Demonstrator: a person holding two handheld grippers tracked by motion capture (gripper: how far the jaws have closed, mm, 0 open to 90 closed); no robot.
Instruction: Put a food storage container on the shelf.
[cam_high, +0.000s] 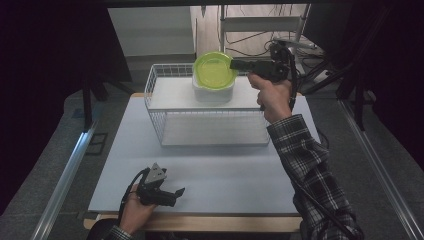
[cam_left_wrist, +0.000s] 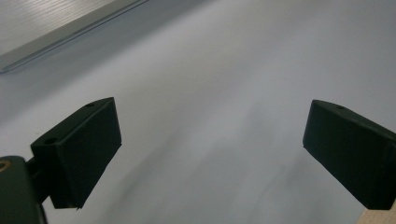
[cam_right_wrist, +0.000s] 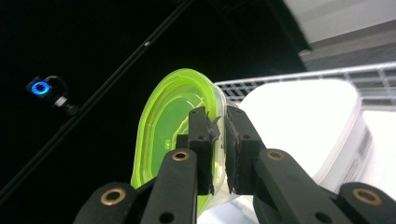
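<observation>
A bright green plastic lid (cam_high: 215, 70) hangs tilted above a white container (cam_high: 214, 93) that sits on the top shelf of a white wire rack (cam_high: 207, 106). My right gripper (cam_high: 236, 64) is shut on the lid's right rim and points left. In the right gripper view the lid (cam_right_wrist: 168, 121) stands on edge, its rim pinched between the two black jaws of my right gripper (cam_right_wrist: 219, 140), with the white container (cam_right_wrist: 303, 126) behind. My left gripper (cam_high: 177, 192) lies low near the table's front edge, open, with nothing between its fingers (cam_left_wrist: 81, 154).
The rack stands at the back middle of the white tabletop (cam_high: 210, 170). A metal rail (cam_high: 70, 165) runs along the left side and another (cam_high: 380, 165) along the right. Dark stands and cables crowd the space behind the table.
</observation>
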